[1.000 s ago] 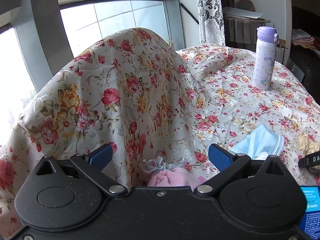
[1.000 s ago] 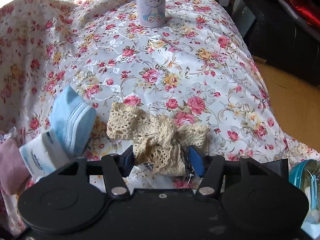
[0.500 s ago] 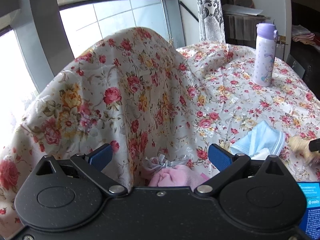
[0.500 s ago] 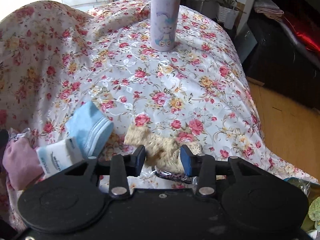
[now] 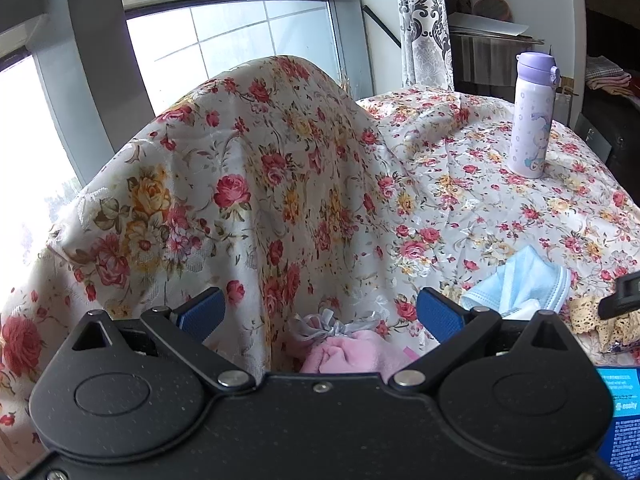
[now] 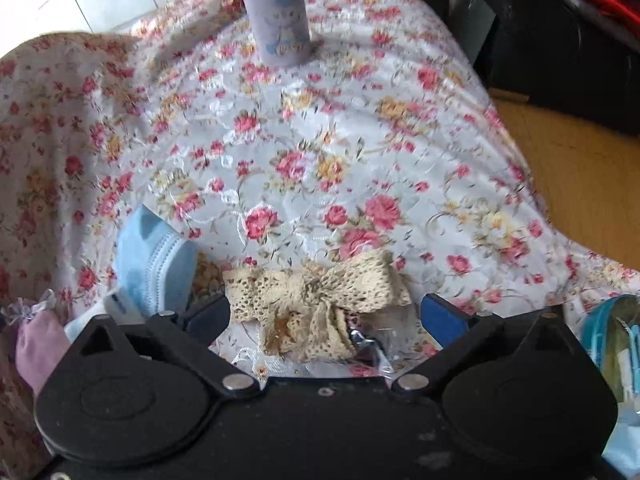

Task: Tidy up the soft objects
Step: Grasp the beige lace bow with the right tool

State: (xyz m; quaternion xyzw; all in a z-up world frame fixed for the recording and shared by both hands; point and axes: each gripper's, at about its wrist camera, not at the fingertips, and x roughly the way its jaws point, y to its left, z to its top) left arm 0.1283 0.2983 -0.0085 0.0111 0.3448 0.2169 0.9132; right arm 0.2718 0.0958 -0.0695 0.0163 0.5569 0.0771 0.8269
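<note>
Step in hand, by judgement: between a release and the next pick. Right gripper (image 6: 325, 314) spread wide over the lace bow (image 6: 316, 300), both blue pads apart from the lace, nothing held. Bow lying flat on the floral cloth (image 6: 320, 140), just beside the blue face mask (image 6: 154, 264), with a bit of clear wrapper and something metallic under its lower edge; hard to tell what exactly, since the picture is blurred there.

Left gripper (image 5: 320, 314) also wide open and empty, hovering low above the pink drawstring pouch (image 5: 352, 354). Pouch resting at the foot of a tall draped hump of the same cloth, its silver ribbon (image 5: 332, 326) gathered at the top, between the two pads but not touching them.

Next move, probably: closing on the pouch or bringing it near the mask and bow to form one group. Needed for that: a lower approach, pads on both sides of the soft body rather than on the ribbon, and care not to pinch the cloth fold on the left.

Both tools pointing forward and slightly down across the table. Purple bottle (image 5: 532, 116) standing upright, well apart at the far side.
</note>
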